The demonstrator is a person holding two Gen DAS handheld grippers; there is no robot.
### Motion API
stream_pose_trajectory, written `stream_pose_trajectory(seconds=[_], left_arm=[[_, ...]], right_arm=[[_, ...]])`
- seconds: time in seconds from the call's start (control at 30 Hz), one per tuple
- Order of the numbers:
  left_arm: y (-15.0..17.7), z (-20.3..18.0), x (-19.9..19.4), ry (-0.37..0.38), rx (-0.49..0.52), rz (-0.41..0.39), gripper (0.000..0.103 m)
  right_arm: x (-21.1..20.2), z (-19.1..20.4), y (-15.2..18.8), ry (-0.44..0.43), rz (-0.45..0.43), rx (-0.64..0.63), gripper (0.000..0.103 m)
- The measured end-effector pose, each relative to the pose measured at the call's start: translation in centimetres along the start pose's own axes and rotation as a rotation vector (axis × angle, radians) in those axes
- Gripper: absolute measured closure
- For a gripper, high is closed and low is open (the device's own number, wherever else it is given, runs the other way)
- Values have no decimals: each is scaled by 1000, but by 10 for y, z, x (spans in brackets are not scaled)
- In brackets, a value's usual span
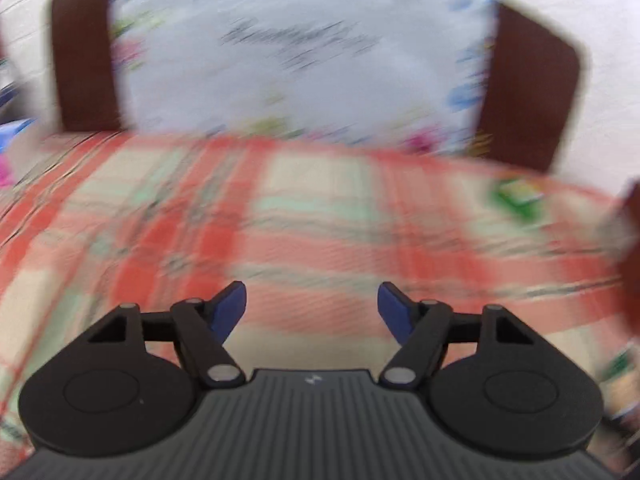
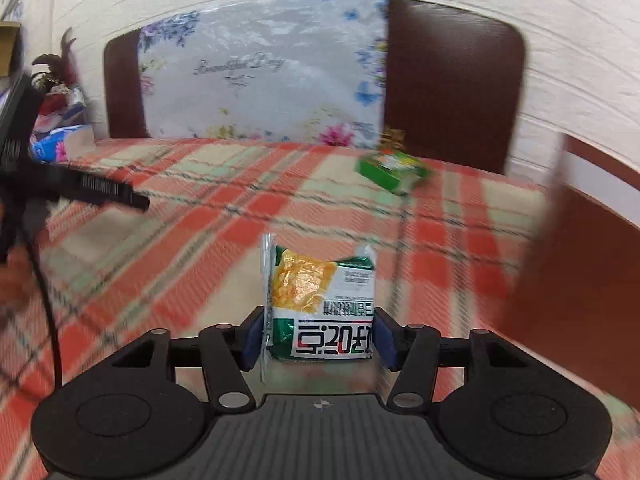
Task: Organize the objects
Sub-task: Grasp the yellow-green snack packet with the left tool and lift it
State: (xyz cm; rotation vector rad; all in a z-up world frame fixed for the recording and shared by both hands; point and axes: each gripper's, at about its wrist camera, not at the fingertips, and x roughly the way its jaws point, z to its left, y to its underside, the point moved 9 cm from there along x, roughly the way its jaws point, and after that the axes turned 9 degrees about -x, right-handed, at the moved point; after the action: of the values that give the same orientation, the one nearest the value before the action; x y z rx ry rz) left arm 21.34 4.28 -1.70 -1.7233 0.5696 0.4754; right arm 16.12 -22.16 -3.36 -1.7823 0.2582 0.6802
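Two grippers show over a bed (image 2: 168, 248) covered in a red, cream and green plaid blanket. Seen from the right wrist, the right gripper (image 2: 318, 336) has a noodle packet (image 2: 320, 300) standing between its blue pads (image 2: 250, 340), which sit against the packet's two sides, so its jaws look clamped on it; the packet is upright, with its print upside down and its top toward the headboard. A second, green packet (image 2: 390, 170) lies flat on the blanket further off to the right, near the foot of a floral pillow (image 2: 260, 76) that leans on the dark brown headboard (image 2: 452, 80). The left gripper (image 1: 312, 306) hangs above bare blanket with its jaws apart and nothing between them; its view is heavily blurred, though the same green packet shows as a smear at far right. Part of the left gripper's black body reaches in from the left edge of the right wrist view.
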Motion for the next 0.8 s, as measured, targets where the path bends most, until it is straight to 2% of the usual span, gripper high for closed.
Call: stream_pose_trajectory(seconds=[0.03, 0.1, 0.17, 0.23, 0.3, 0.4, 0.53, 0.63, 0.67, 0.73, 0.77, 0.8], left_arm=[[-7, -24, -9, 42, 36, -11, 30], [-16, -75, -28, 129, 110, -13, 30], [-13, -121, -45, 222, 167, 23, 30], [3, -158, -54, 285, 233, 75, 29], [28, -182, -56, 313, 279, 135, 29], [60, -186, -49, 303, 277, 201, 29], [80, -171, -33, 318, 167, 303, 28], [98, -171, -22, 330, 172, 373, 30], [104, -172, -18, 336, 173, 400, 33], [109, -177, -15, 385, 160, 426, 45], [109, -181, -16, 411, 157, 434, 59], [107, -184, -18, 423, 164, 434, 66]], right_arm=[[-10, -5, 7, 33, 7, -4, 29], [-30, -11, 15, 67, -7, -17, 30], [-46, -16, 19, 80, -28, -20, 29], [-58, -19, 22, 78, -52, -5, 27], [-62, -20, 24, 73, -63, 10, 25], [-59, -19, 28, 49, -54, 27, 25], [-49, -12, 28, 22, -39, 21, 25], [-31, -9, 30, 9, 11, 24, 26], [-25, -8, 31, 1, 28, 29, 28], [-15, -9, 31, -16, 41, 37, 32], [-13, -8, 28, -24, 34, 38, 38], [-10, -7, 26, -33, 31, 36, 47]])
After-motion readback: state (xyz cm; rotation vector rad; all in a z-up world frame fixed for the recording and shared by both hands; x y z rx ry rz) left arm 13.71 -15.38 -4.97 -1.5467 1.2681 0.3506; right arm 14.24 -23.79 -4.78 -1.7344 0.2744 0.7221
